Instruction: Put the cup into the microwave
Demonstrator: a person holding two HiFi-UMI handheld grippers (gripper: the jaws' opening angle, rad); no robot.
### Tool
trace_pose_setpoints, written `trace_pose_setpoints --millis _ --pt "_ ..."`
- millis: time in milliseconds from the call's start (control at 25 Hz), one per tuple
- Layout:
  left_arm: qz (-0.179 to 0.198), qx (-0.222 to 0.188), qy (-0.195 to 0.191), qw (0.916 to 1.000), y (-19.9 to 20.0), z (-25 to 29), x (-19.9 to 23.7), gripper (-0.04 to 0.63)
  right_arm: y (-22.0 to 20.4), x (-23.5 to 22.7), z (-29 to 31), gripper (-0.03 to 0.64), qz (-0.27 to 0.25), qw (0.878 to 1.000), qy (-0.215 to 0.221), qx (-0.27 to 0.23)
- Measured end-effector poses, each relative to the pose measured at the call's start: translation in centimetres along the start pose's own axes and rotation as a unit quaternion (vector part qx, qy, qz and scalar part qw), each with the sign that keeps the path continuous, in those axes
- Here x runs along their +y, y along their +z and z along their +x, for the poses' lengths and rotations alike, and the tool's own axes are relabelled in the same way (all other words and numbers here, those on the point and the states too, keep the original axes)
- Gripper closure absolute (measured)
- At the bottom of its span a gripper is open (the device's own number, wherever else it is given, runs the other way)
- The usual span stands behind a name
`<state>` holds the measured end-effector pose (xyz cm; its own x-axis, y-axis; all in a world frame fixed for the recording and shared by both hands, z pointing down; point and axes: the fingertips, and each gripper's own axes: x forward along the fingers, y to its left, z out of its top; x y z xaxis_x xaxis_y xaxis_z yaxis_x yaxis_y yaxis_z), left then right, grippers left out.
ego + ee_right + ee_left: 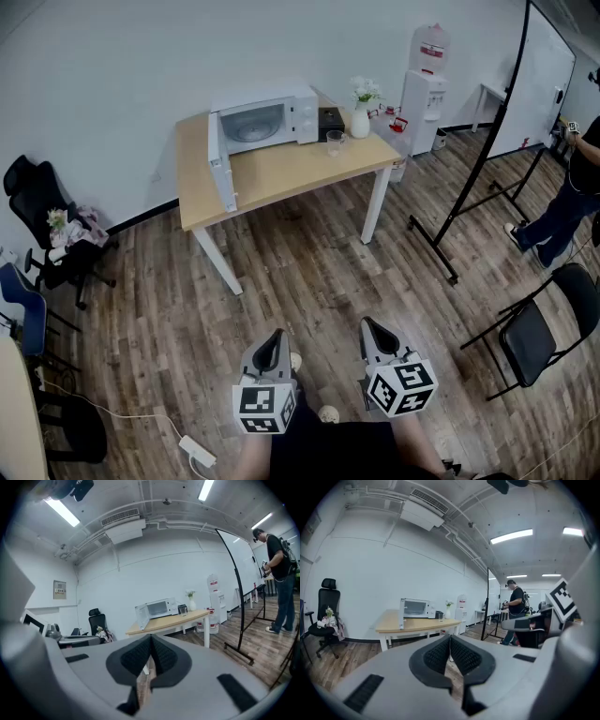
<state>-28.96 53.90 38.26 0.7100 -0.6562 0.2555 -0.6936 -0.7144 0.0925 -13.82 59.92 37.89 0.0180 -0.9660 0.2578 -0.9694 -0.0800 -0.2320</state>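
Held the left gripper (275,335) and the right gripper (368,325) side by side, low and close to the body, well apart from the table (281,192) across a stretch of wooden floor (309,272). Had both pairs of jaws pressed together, pad against pad, with nothing caught between them in either gripper view. Found the cup (335,142) standing upright, long axis vertical, toward the table's back right part, clear of the front edge, just right of the microwave (272,117) and near a white vase (360,120) closer to the right corner. Found the microwave at the back edge with its door (220,161) swung wide toward the table's left edge, cavity bare and facing forward. Placed the cup straight ahead and far off, between the lines of the two grippers but closer to the right one's line, so judged the right hand the slightly nearer and the likelier for the pick. Judged the task not yet begun: a walk up to the front edge needed first, then opened jaws around the cup from the side, then a short carry left into the cavity.
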Motion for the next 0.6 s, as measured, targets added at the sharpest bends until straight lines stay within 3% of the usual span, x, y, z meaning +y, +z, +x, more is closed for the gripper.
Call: trace_pose_setpoints --millis 200,600 --pt "0.005 0.002 -0.009 0.9999 -0.1 -0.2 -0.9 0.589 0.0 -0.3 -0.4 0.623 0.014 1.0 -0.023 -0.014" --pt "0.005 0.01 -0.018 0.9998 -0.2 2.0 -0.8 0.589 -0.6 -1.4 1.3 0.623 0.025 0.999 -0.034 0.005"
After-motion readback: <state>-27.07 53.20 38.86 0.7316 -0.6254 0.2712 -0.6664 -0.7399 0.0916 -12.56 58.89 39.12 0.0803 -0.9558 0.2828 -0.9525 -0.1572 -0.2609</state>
